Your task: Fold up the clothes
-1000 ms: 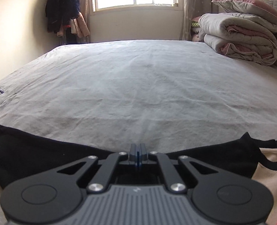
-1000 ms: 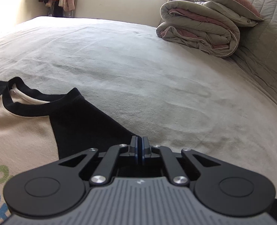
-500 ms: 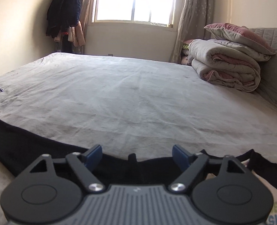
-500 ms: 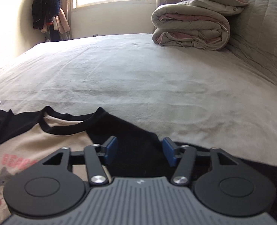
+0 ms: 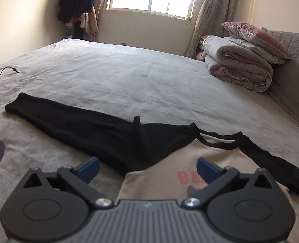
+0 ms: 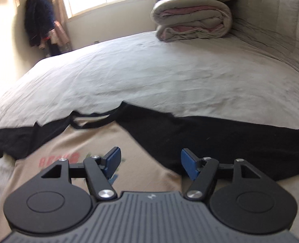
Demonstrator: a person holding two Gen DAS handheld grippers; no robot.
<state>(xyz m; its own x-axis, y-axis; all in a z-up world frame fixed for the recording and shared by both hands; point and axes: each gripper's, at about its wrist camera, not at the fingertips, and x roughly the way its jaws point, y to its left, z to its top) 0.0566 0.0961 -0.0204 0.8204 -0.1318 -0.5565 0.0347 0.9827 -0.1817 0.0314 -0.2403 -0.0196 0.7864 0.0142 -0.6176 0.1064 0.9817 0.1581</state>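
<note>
- While both sets of jaws have just been opening, left gripper (image 5: 147, 167) gapes widest, right gripper (image 6: 150, 163) less so — both empty.
- Just ahead lies the raglan shirt (image 5: 159, 180), flat on the bed (image 5: 129, 77).
- Soft, light, floppy — I'd pinch the black sleeve (image 5: 72, 121) at its cuff.

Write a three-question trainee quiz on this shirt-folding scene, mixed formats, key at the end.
1. True or false: the left gripper is clamped on the shirt.
2. Which colour are the shirt's sleeves? A) black B) white C) red
3. Fill in: the folded quilt sits on the bed with a ____ on top of it.

Key:
1. False: both the left gripper and the right gripper have just been opening, nothing between the jaws.
2. A
3. pillow
</note>
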